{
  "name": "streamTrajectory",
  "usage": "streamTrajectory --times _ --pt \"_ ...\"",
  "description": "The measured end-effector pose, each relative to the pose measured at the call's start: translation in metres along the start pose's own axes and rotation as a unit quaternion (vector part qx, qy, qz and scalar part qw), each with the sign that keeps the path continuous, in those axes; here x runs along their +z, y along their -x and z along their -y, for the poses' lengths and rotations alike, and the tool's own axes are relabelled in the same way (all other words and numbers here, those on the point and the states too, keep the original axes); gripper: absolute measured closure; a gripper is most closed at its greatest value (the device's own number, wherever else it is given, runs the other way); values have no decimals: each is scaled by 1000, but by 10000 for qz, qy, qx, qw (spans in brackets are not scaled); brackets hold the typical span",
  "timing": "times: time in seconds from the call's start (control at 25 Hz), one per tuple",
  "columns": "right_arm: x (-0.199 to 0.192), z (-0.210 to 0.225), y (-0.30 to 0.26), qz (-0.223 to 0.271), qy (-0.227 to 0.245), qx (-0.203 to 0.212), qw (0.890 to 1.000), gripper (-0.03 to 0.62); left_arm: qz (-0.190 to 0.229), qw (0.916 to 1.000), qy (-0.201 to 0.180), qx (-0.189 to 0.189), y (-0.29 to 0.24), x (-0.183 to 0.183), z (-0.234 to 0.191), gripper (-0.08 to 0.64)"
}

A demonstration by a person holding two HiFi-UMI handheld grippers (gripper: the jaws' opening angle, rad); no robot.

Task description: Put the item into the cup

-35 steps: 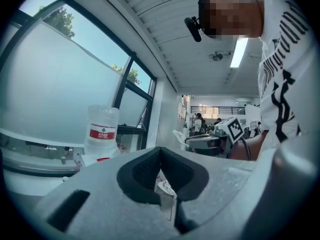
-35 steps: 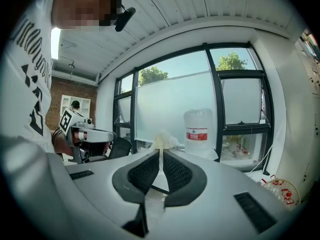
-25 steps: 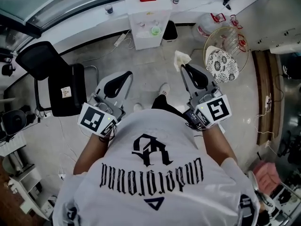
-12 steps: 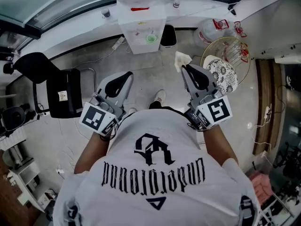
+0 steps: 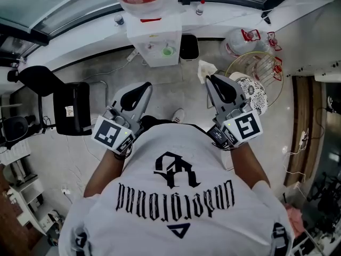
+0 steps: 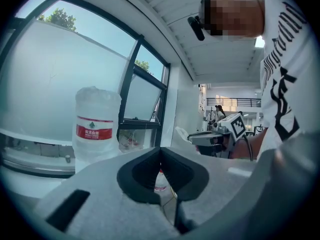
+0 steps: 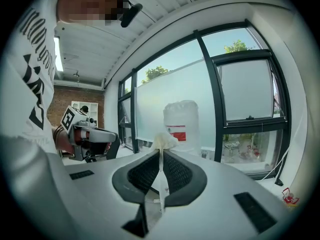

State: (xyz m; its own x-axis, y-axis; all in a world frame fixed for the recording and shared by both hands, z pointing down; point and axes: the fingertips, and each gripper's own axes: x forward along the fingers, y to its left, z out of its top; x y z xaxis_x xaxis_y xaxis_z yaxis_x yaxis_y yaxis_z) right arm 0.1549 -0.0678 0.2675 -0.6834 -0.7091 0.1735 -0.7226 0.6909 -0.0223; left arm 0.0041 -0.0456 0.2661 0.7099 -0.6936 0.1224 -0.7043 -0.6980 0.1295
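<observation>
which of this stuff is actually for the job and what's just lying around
For the job:
- right gripper, shut on the white tissue
- small green cup on the water dispenser
- left gripper, shut, nothing in it

Just lying about:
- black chair
- patterned round cushion
- clear water jug on the floor

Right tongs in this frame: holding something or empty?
Holding. The right tongs are shut on a pale crumpled item; the right gripper view shows it pinched between the pads, bunching above the tips.
</observation>
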Motion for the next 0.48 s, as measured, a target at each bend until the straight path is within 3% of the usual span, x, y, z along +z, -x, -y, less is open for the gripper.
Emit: streamTrajectory --times 0.48 --pt "-9 31 -36 -126 -76 23 9999 563 -43 9999 91 2 -44 -4 -37 548"
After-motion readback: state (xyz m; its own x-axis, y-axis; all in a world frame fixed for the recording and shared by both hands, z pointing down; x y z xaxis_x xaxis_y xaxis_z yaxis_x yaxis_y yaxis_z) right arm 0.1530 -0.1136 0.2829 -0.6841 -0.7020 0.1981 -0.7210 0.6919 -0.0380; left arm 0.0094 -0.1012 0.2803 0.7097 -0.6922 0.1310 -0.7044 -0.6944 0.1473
